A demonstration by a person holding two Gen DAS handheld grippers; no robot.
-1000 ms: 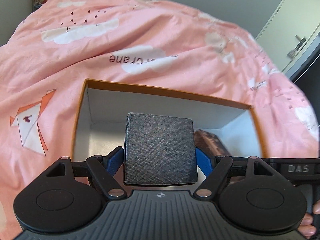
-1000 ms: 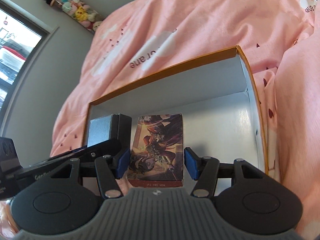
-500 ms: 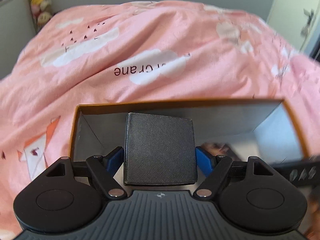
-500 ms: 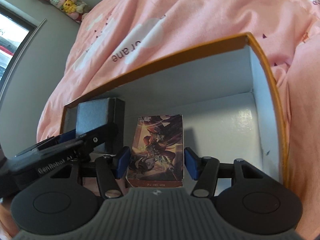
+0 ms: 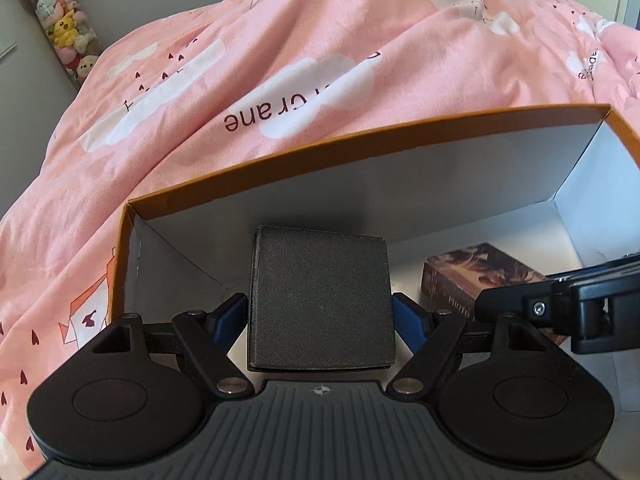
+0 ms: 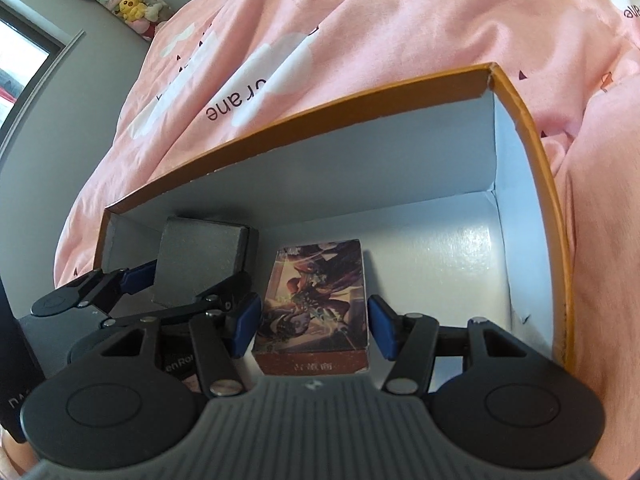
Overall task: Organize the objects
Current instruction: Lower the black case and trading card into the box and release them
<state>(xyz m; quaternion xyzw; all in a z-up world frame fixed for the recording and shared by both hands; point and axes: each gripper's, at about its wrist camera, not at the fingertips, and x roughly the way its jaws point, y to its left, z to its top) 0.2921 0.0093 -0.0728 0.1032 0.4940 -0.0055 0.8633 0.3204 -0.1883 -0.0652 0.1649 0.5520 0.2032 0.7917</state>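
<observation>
The blue pads of the left gripper (image 5: 320,318) press on both sides of a black square box (image 5: 320,300), so the box is gripped between the fingers; it hangs inside the open carton (image 5: 280,160), near the left inner corner. The right gripper (image 6: 314,326) has its pads on each side of an illustrated card box (image 6: 316,304); a narrow gap shows at both sides, so the fingers stand open around it and do not press it; the card box seems to lie on the white floor of the carton, just right of the black box. The carton has orange edges and white walls; it rests on a pink quilt (image 5: 280,60) with white clouds; a tube of plush toys (image 5: 64,36) stands at the grey wall.
</observation>
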